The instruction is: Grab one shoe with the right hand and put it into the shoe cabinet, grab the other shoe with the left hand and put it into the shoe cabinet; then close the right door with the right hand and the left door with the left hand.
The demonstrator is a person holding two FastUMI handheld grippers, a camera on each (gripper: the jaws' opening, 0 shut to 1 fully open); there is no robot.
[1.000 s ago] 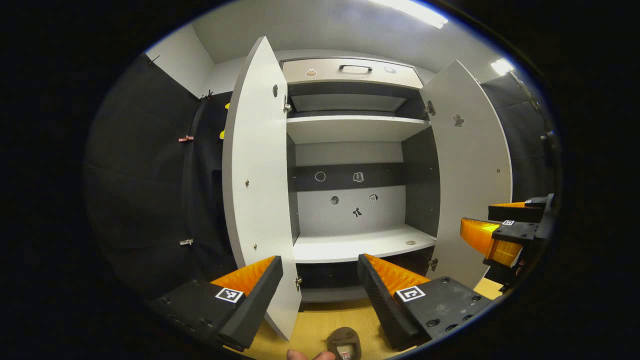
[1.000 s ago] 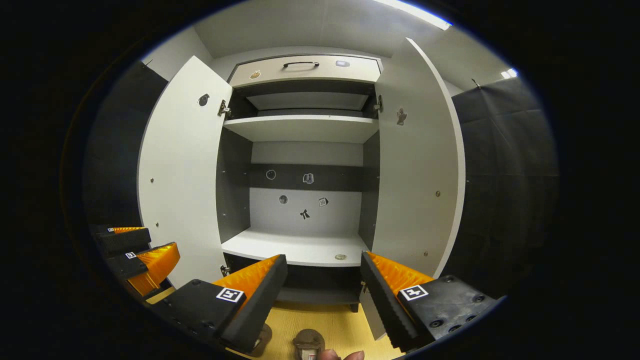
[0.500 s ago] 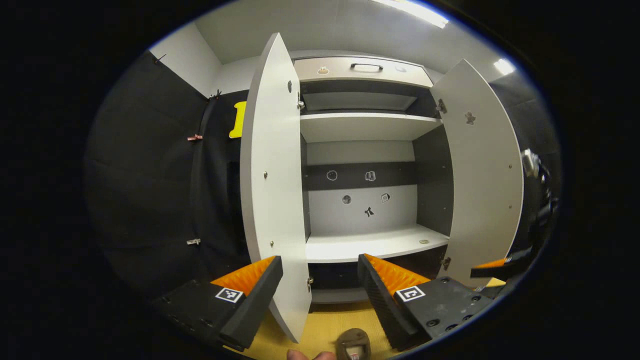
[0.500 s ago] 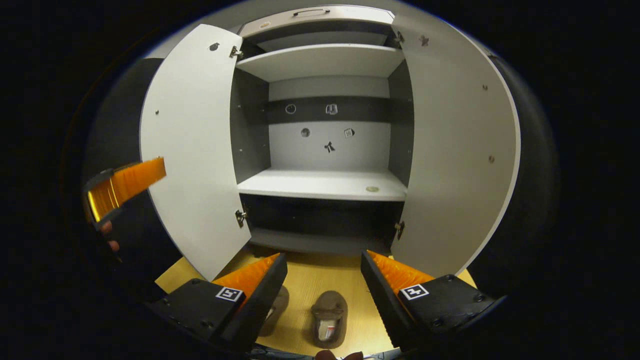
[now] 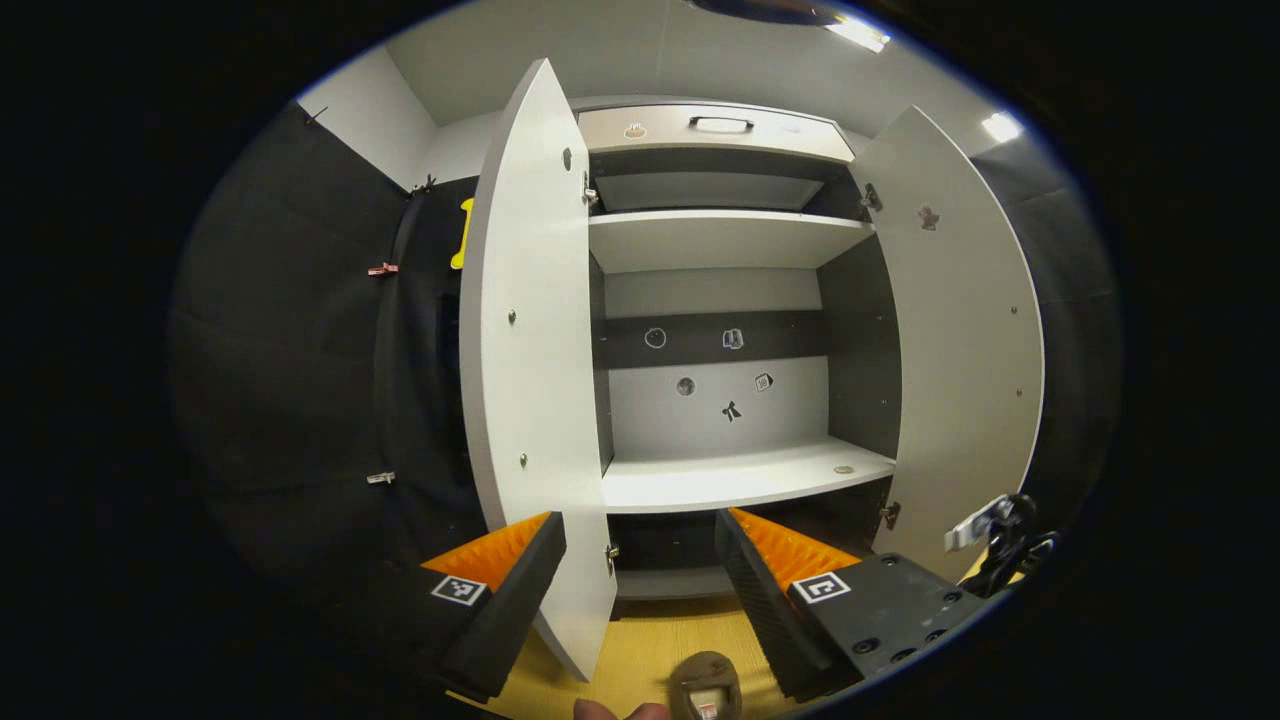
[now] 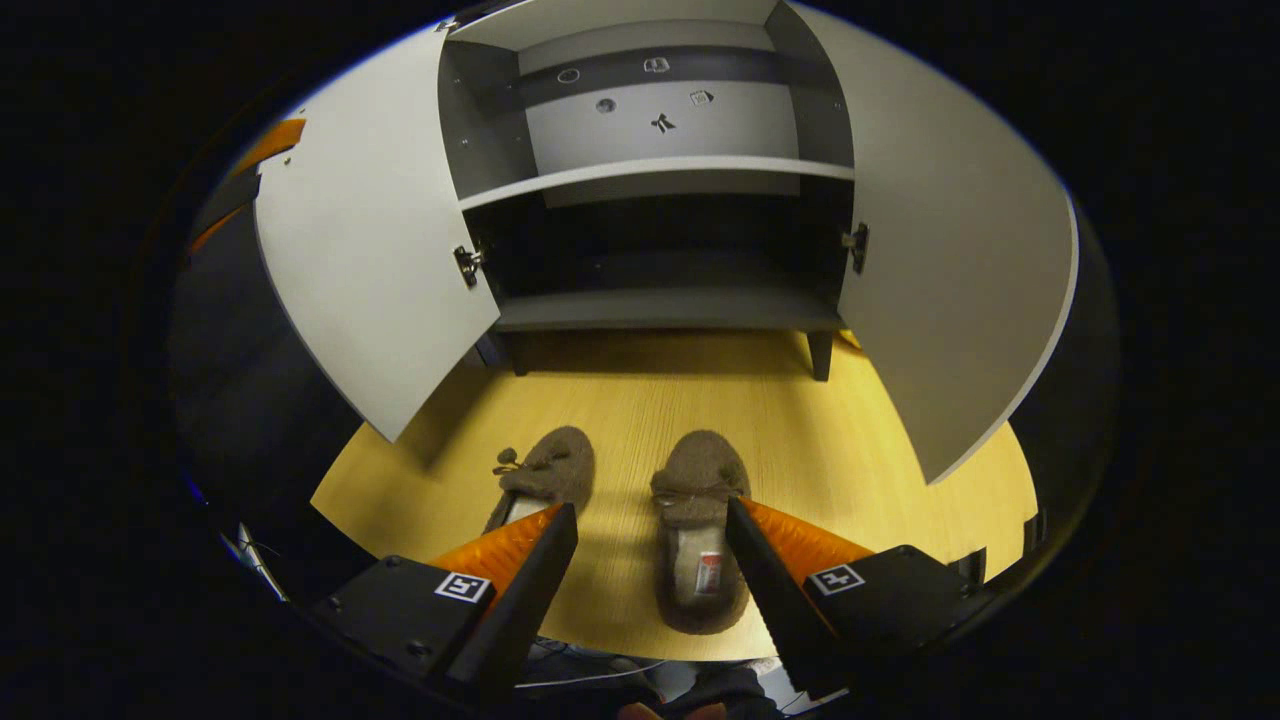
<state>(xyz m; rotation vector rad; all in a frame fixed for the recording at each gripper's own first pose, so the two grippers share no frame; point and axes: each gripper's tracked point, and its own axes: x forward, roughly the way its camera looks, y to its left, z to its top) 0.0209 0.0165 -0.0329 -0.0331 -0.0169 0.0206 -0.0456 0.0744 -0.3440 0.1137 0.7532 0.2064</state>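
Right gripper (image 6: pixel 650 545), lower centre of right gripper view: fingers spread apart, clamping nothing, poised above right slipper (image 6: pixel 698 530). Left slipper (image 6: pixel 540 478) just beside, partly hidden by finger. Shoe cabinet (image 6: pixel 665 310) at top, both doors wide. Left gripper (image 5: pixel 640 560) parted, holding nothing, facing shelves. Risk: off-centre descent nudging soft slipper sideways; contact height possibly misjudged.

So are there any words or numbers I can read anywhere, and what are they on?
No text here can be read.
Stickers on the shoe cabinet's back panel: too small.
Tag inside the right slipper: blurred.
Square marker on the right claw: a pattern, no words.
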